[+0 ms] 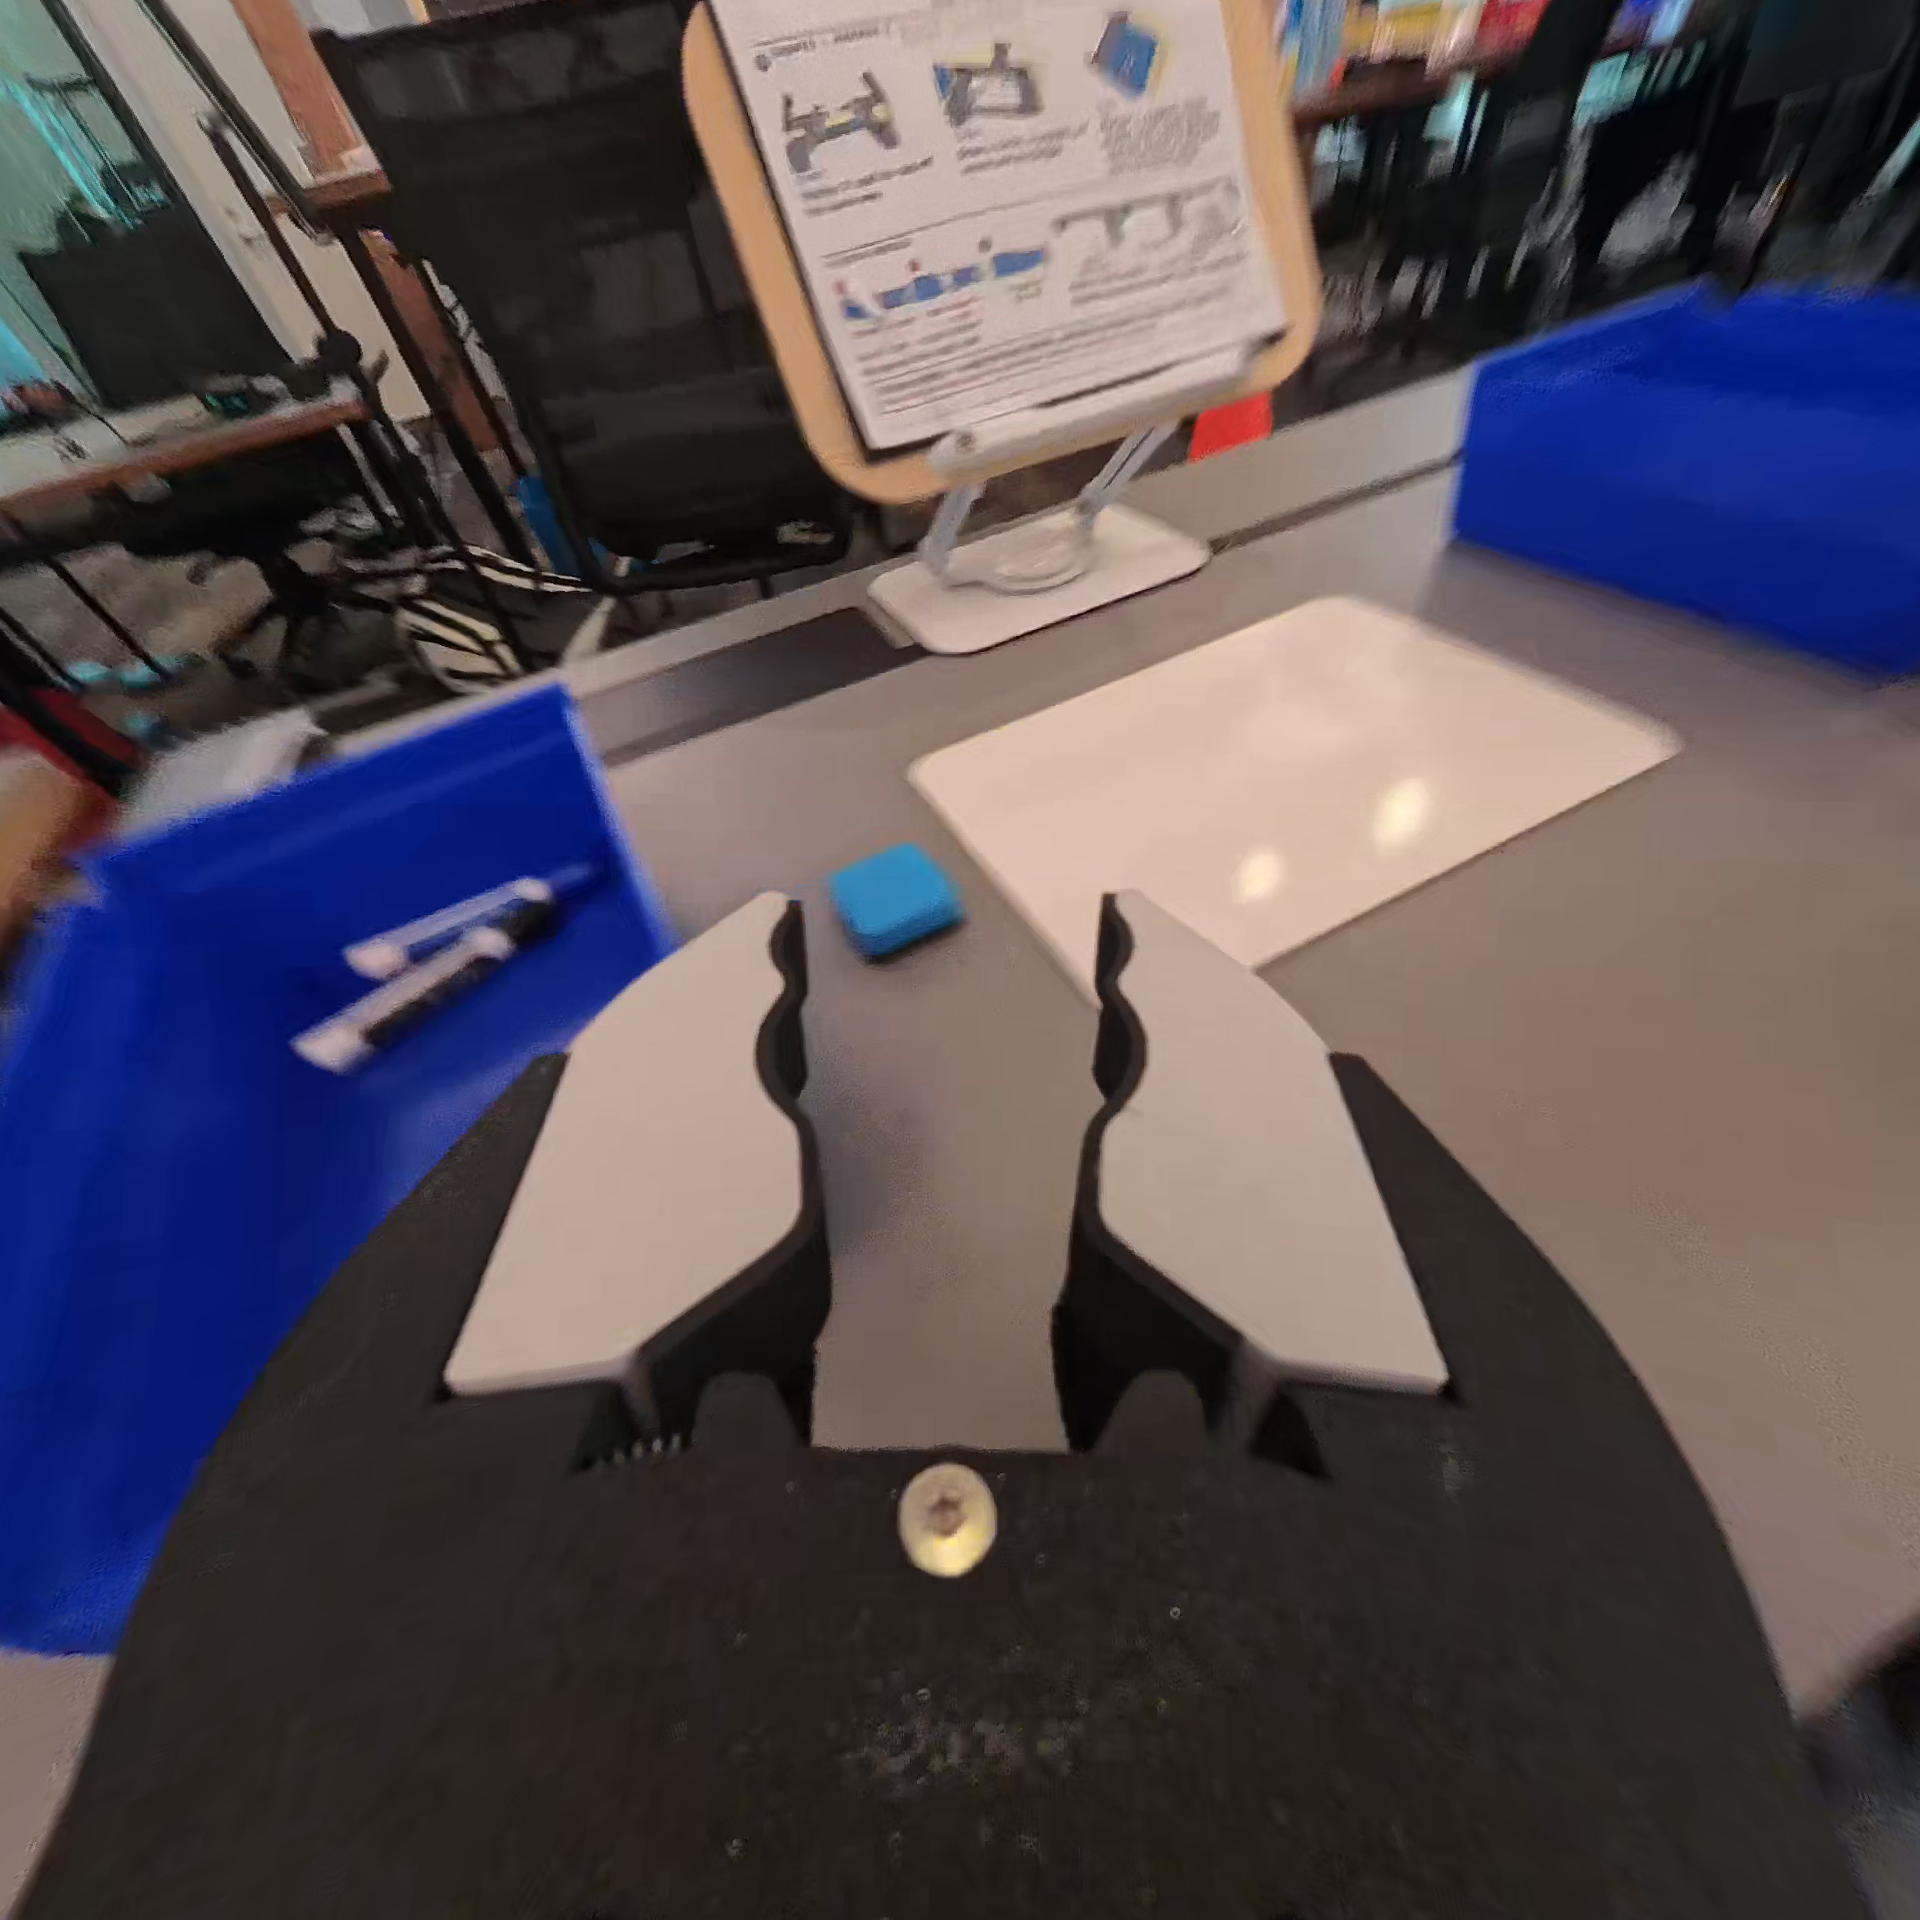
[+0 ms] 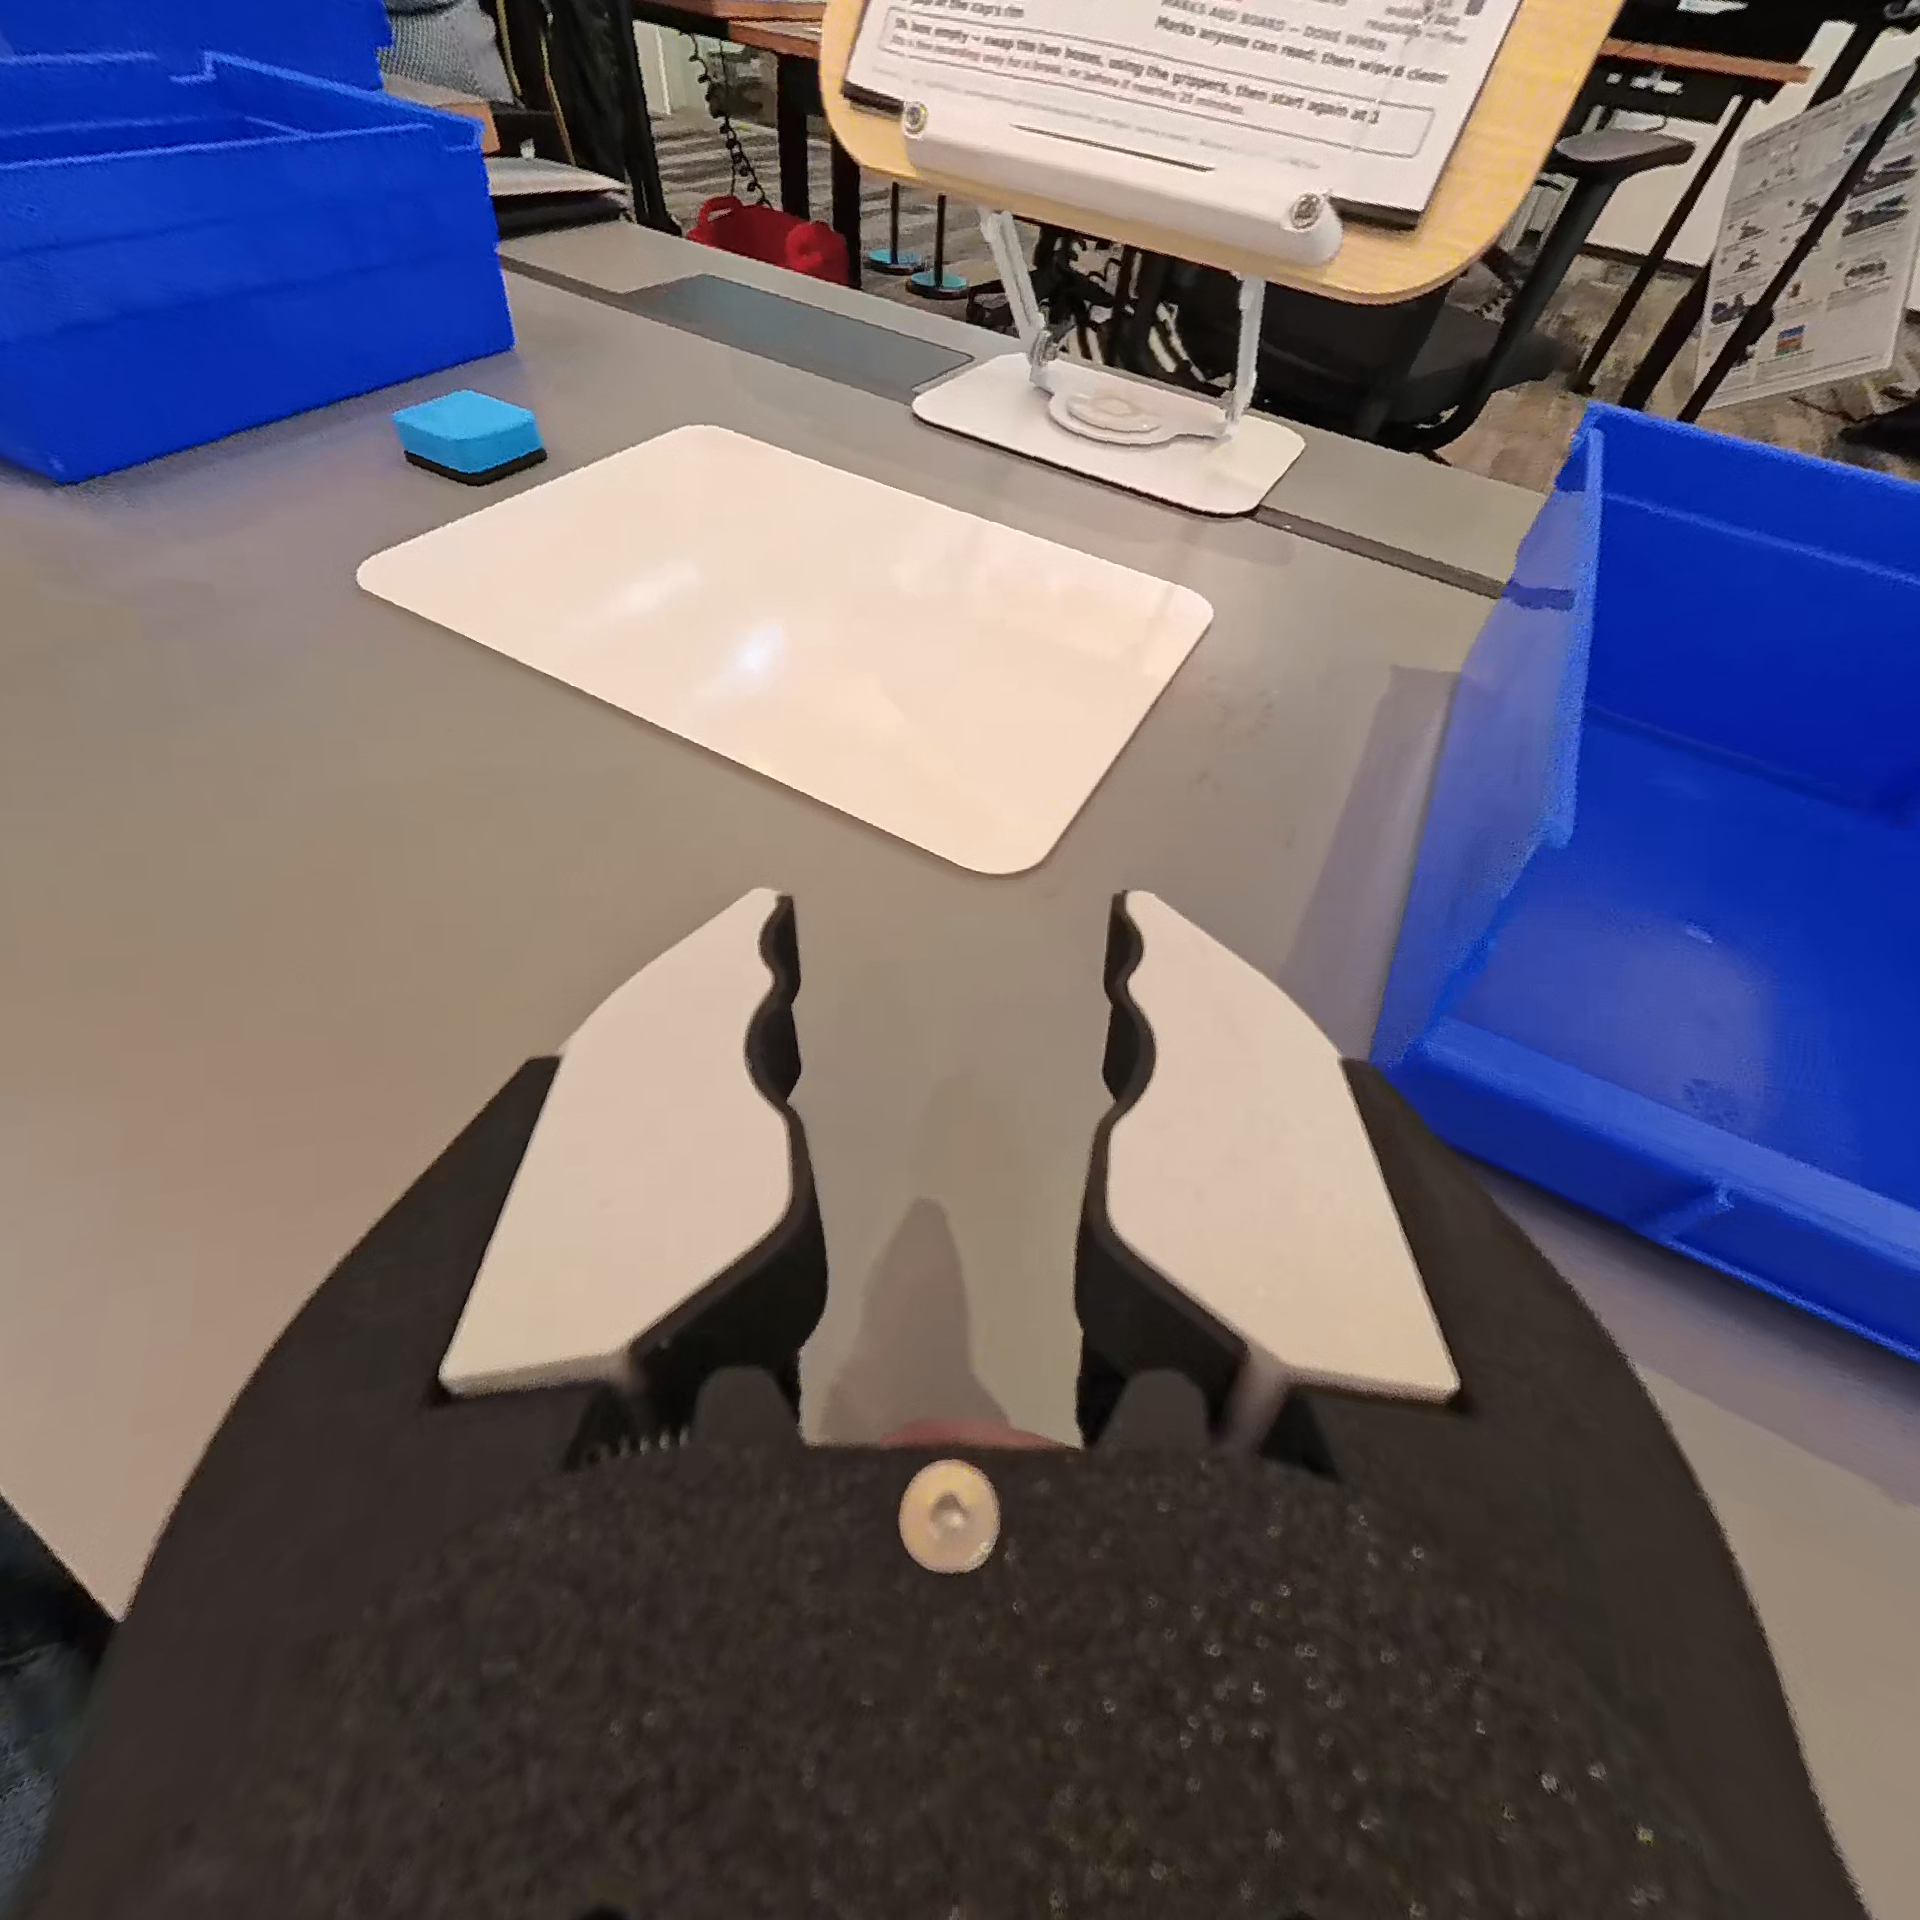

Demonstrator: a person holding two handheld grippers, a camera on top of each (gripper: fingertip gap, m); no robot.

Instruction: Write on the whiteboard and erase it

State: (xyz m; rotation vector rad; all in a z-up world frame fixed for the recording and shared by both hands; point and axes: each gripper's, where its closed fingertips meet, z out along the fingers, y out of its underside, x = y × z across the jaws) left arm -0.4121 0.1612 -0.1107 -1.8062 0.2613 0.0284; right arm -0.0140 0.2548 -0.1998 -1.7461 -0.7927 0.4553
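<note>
Ahead of my left gripper (image 1: pixel 949 909), jaws spread and empty, sits the eraser (image 1: pixel 896 899); beyond my right gripper (image 2: pixel 951 906), equally agape, lies the whiteboard (image 2: pixel 790 639).

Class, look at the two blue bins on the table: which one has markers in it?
The left bin, beside the eraser: two markers lie in it. The right bin shows none.

A grey bench (image 2: pixel 260 831) carries a blank white whiteboard (image 2: pixel 790 634) lying flat at centre frame. A blue eraser (image 2: pixel 470 434) sits just beside the board's upper-left corner. Blue bins stand at upper left (image 2: pixel 208 270) and at right (image 2: pixel 1683 935). At the top, a document stand's white base (image 2: pixel 1112 436) rests on the far edge.
</note>
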